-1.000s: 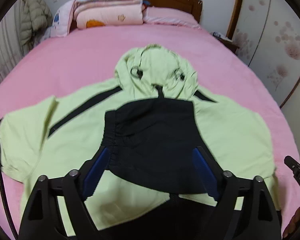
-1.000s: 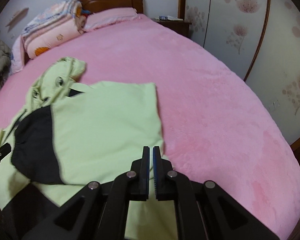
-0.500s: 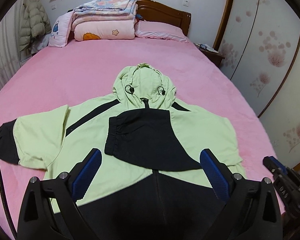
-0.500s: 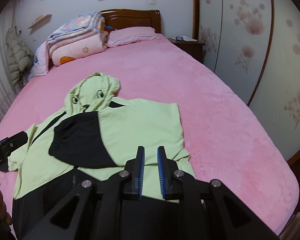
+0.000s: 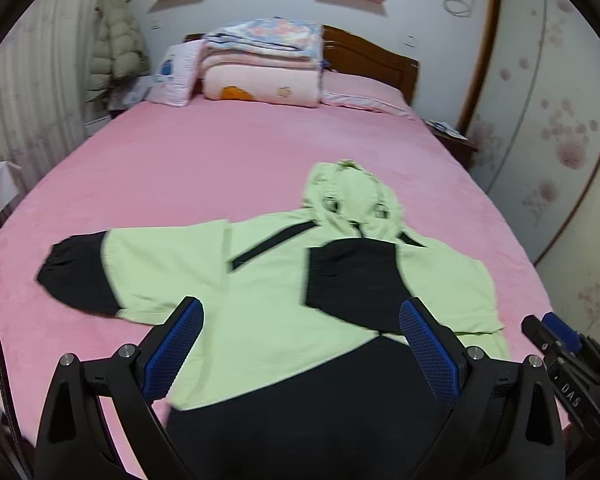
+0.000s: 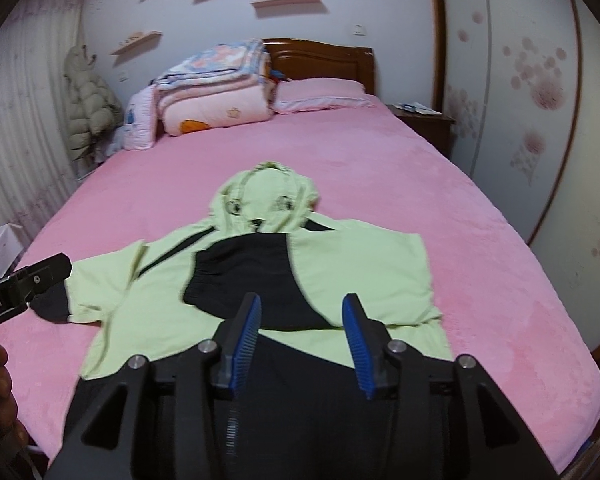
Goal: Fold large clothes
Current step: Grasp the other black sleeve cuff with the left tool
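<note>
A light green hoodie (image 5: 268,308) with a black lower part lies flat on the pink bed (image 5: 228,160), hood towards the headboard. Its right sleeve is folded across the chest, black cuff (image 5: 352,276) on top. Its left sleeve (image 5: 148,264) lies spread out to the side. It also shows in the right wrist view (image 6: 364,264). My left gripper (image 5: 300,344) is open and empty, held above the hem. My right gripper (image 6: 302,336) is open and empty above the hem, and shows at the left view's right edge (image 5: 560,344).
Folded quilts (image 5: 260,64) and a pillow (image 6: 320,94) lie by the wooden headboard (image 6: 320,58). A padded coat (image 5: 116,48) hangs at the left wall. A nightstand (image 6: 424,120) stands right of the bed. Wardrobe doors (image 6: 540,100) run along the right.
Both grippers have pulled back and up from the hoodie. The right gripper, shut a second ago, has opened. The left view has turned left, showing the spread sleeve.
</note>
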A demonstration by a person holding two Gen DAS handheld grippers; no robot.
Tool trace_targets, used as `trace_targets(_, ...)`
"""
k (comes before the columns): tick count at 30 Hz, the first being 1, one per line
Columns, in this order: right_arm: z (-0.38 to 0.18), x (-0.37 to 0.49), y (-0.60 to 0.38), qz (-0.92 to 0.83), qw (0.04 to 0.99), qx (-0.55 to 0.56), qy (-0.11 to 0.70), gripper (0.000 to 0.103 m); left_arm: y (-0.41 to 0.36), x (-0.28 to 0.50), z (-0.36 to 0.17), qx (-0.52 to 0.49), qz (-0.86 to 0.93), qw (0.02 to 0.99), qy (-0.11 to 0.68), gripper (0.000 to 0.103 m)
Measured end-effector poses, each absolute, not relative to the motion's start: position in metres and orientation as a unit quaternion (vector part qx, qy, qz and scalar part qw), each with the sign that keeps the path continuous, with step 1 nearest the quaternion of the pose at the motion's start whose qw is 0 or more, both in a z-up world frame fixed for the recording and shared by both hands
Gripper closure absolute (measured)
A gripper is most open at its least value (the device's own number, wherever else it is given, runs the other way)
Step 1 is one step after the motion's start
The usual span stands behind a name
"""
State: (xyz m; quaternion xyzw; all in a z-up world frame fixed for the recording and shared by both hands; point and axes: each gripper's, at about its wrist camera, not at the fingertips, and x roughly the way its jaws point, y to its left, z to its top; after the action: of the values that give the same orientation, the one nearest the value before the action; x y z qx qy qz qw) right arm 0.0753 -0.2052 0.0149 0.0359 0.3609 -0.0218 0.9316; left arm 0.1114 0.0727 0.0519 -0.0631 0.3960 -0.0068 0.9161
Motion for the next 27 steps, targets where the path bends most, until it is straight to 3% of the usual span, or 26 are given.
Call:
trace_targets(12, 0.017, 0.095, -0.099, 0.038, 0.933, 0.011, 0.358, 0.058, 0.224, 0.094, 0.022, -0.128, 0.069, 0.901, 0.409, 0.005)
trace_targets(27, -0.046, 0.145, 0.036, 0.112, 0.909, -0.045, 0.398, 0.058, 0.428, 0.108, -0.124, -0.338, 0.134, 0.816, 0.45, 0.005)
